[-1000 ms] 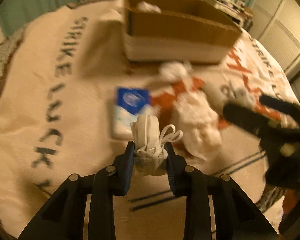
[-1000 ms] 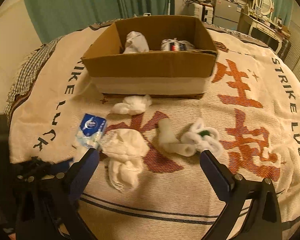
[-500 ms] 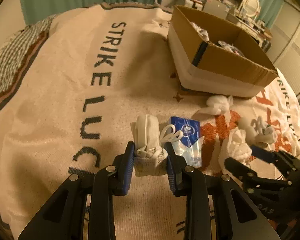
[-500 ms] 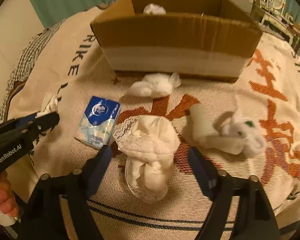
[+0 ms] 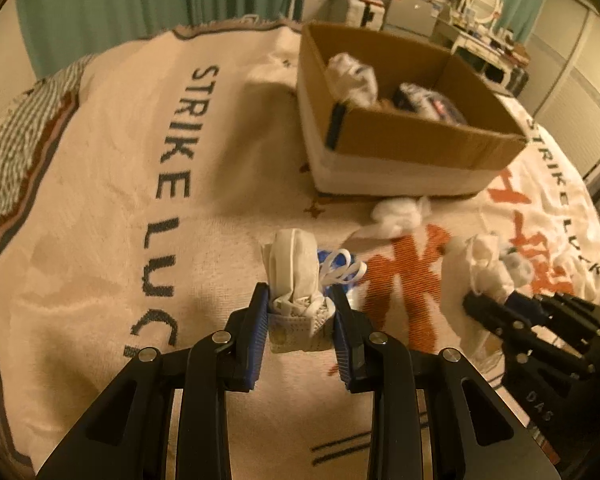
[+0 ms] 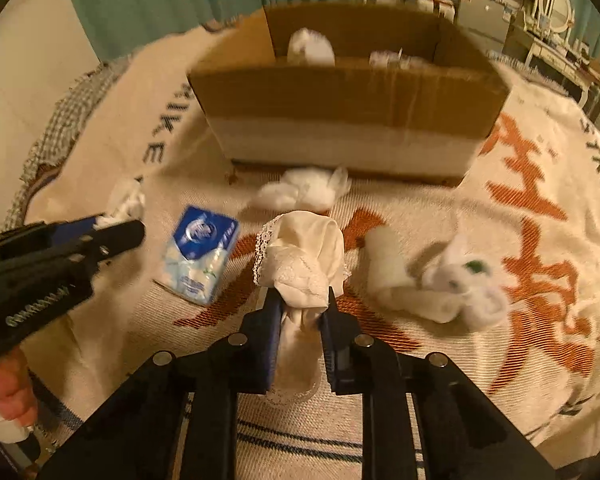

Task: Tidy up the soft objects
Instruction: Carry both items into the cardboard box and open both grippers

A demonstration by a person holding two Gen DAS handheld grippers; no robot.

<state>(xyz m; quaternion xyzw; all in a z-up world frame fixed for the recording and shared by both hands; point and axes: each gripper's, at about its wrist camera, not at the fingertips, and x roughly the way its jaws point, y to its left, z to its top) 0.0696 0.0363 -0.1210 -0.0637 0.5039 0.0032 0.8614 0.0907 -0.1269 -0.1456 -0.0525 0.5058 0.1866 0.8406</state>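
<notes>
My left gripper (image 5: 300, 300) is shut on a folded white face mask (image 5: 294, 268) and holds it above the blanket. My right gripper (image 6: 300, 300) is shut on a white lace-trimmed cloth (image 6: 304, 256), lifted off the blanket. The cardboard box (image 6: 348, 96) stands at the back with a white bundle (image 6: 310, 46) and a patterned item (image 5: 428, 100) inside. A blue tissue pack (image 6: 198, 256), a white wad (image 6: 304, 192) and a rolled white sock bundle (image 6: 432, 280) lie on the blanket in front of the box.
A cream blanket (image 5: 100, 208) with "STRIKE LUCK" lettering and orange characters covers the surface. Green curtains (image 6: 180, 4) hang behind. Furniture with clutter (image 6: 548, 40) stands at the back right. The left gripper shows in the right wrist view (image 6: 40, 256).
My right gripper has closed on the lace-trimmed cloth and raised it. My left gripper, still holding the mask, has swung toward the box, which is now more in view.
</notes>
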